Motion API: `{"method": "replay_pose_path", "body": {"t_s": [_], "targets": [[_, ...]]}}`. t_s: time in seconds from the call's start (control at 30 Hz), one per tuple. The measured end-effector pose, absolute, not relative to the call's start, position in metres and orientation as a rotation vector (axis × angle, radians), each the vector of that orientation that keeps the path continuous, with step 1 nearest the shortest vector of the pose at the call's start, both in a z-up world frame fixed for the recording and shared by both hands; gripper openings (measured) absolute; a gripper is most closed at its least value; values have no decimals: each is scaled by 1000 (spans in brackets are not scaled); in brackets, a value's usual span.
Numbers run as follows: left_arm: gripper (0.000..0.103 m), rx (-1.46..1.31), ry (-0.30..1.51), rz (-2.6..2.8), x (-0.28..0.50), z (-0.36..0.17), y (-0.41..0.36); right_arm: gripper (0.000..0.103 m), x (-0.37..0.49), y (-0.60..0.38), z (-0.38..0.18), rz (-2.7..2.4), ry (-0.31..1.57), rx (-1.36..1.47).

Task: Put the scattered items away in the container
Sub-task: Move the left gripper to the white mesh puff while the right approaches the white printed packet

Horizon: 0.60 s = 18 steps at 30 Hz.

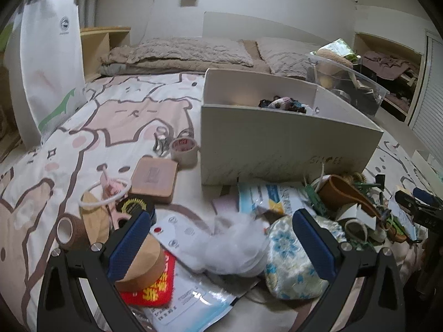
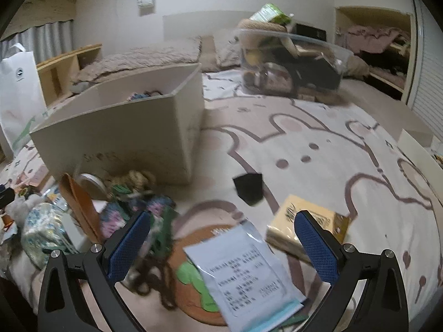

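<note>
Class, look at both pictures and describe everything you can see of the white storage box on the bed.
The white box is rectangular and open-topped, with thin, flat walls that look like painted board. It stands upright on the patterned bedspread. Faint lettering marks its front wall. A few small items lie inside, mostly hidden. Scattered clutter is heaped against its front base. Neither gripper touches it.

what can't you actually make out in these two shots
- Left wrist view: most of what lies in the white container is hidden by its front wall; only a few dark and pink items show above it.
- Right wrist view: the dark and green tangle by the right claw is motion-blurred, so I cannot identify it.
- Right wrist view: print on the white packet is too small to read.
- Left wrist view: the white fluffy clump between the left claw's fingers is blurred.
</note>
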<state>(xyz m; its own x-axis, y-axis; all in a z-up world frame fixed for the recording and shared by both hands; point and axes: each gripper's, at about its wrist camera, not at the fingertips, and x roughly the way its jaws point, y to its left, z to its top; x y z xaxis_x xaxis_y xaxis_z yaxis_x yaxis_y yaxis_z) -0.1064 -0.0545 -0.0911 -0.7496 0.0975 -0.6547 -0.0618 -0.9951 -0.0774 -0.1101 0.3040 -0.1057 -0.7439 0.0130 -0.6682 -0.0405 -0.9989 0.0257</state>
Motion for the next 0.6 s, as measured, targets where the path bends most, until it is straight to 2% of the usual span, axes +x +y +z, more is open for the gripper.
{"method": "replay_pose_path", "body": {"t_s": [0.3,0.6], "targets": [[103,-1167,-157,2831,-100,-110,-67,103,-103,316,-119,2851,72,-1160],[103,-1124,-190,2802,-97,-107,-69,103,-99,321,-123,2810,99,-1204]]}}
